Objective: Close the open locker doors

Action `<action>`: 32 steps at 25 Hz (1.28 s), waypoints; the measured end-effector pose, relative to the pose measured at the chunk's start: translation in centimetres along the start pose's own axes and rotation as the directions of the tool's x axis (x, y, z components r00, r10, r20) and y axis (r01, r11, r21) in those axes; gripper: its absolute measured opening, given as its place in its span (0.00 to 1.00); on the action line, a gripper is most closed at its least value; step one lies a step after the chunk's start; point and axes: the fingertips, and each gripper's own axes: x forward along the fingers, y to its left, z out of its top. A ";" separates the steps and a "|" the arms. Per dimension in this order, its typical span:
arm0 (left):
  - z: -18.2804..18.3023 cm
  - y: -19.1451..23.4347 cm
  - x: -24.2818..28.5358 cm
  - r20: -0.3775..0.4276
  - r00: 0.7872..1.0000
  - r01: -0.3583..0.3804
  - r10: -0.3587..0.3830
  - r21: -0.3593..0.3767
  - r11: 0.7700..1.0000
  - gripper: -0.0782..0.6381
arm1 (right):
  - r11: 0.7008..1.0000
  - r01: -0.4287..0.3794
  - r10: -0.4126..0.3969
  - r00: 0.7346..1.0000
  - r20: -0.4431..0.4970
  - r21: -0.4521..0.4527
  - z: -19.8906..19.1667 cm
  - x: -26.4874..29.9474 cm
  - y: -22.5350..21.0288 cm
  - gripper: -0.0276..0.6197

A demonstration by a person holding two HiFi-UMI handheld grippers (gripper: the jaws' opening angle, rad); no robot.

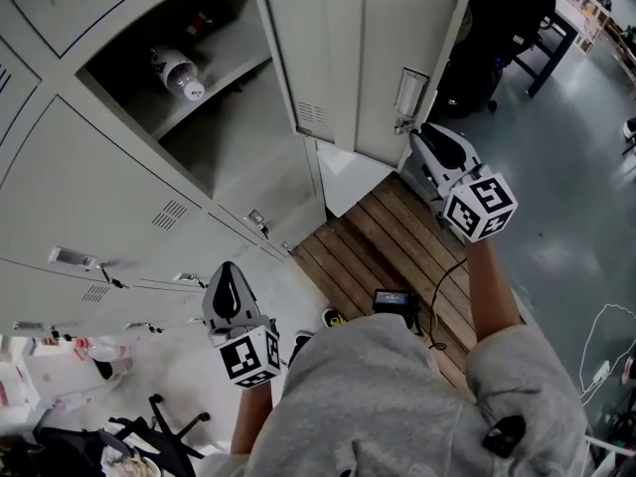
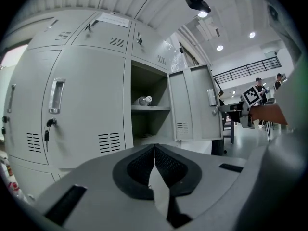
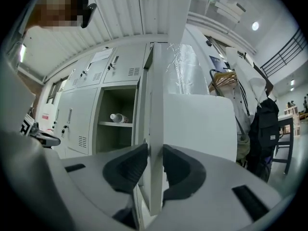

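Observation:
One grey locker stands open, a white bottle lying on its shelf. Its door swings out to the right. My right gripper is at the door's free edge near the handle; in the right gripper view the door edge fills the gap between the pads, and the right gripper is shut on it. My left gripper is shut and empty, pointing at the closed lockers to the left of the open one. In the left gripper view the left gripper faces the open locker and the bottle.
Closed locker doors with handles and keys fill the left. A wooden slatted platform lies below the open door. A black backpack and a desk stand behind the door; an office chair base is at lower left. Coats hang to the right.

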 end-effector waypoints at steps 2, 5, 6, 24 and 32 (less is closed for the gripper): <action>0.1 0.1 -0.2 0.002 1.000 -0.010 0.010 0.000 1.000 0.12 | 1.000 -0.003 0.003 1.000 0.000 0.000 0.1 0.1 -0.2 0.21; 0.1 0.3 -0.3 0.004 1.000 -0.022 0.022 0.001 1.000 0.12 | 1.000 -0.030 0.030 1.000 0.005 0.003 0.1 0.0 0.1 0.21; 0.1 0.3 -0.4 0.004 1.000 -0.023 0.023 0.001 1.000 0.12 | 0.999 -0.045 0.045 0.999 0.005 0.005 0.1 -0.2 0.4 0.21; 0.8 -0.5 -1.6 0.023 0.999 -0.024 0.024 0.006 1.000 0.12 | 0.885 -0.465 0.464 0.885 -0.024 -0.039 0.3 -2.8 10.5 0.16; 0.9 0.1 -2.9 0.024 0.998 -0.065 0.065 0.007 0.998 0.12 | 0.803 -0.563 0.556 0.826 -0.096 -0.197 0.8 -1.0 17.5 0.16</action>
